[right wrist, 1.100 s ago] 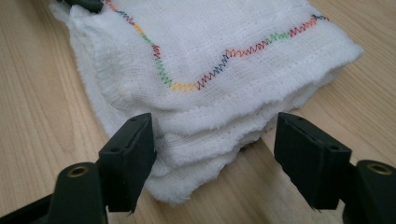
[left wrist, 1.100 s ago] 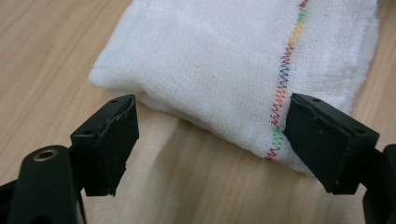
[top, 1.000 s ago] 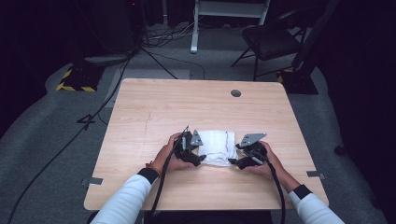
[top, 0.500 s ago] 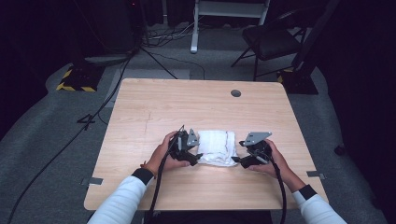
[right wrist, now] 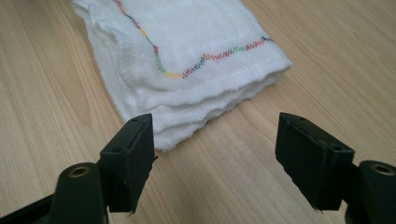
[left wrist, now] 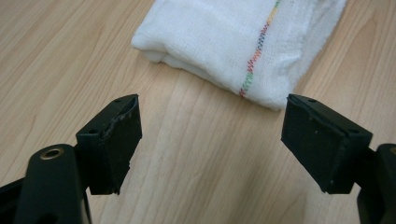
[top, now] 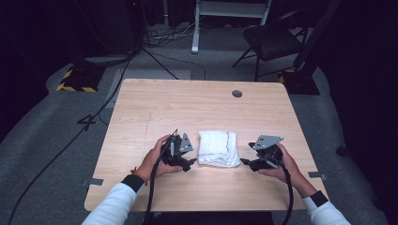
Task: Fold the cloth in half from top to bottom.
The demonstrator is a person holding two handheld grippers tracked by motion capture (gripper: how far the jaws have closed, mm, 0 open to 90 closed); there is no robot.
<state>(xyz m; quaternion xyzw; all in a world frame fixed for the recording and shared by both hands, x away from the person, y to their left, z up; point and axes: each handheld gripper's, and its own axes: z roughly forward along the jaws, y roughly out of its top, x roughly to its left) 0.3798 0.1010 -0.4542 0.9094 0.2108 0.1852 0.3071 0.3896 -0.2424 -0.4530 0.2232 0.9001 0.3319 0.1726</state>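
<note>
A folded white cloth (top: 217, 148) with a multicoloured stitched line lies on the wooden table (top: 197, 112), between the two hands. My left gripper (top: 191, 162) sits just left of it, open, with bare wood between its jaws; the cloth (left wrist: 238, 42) lies a short way ahead in the left gripper view. To the cloth's right is my right gripper (top: 244, 162), also open and holding nothing. In the right gripper view the cloth's layered corner (right wrist: 187, 65) lies just ahead of the jaws.
A round cable hole (top: 237, 93) is set in the table near its far edge. Beyond the table stand a dark chair (top: 277, 42) and a white frame (top: 230, 18), with cables on the grey floor (top: 155, 51).
Both grippers have drawn away from the cloth, left one leftward and right one rightward. The cloth now lies free and neatly folded between them.
</note>
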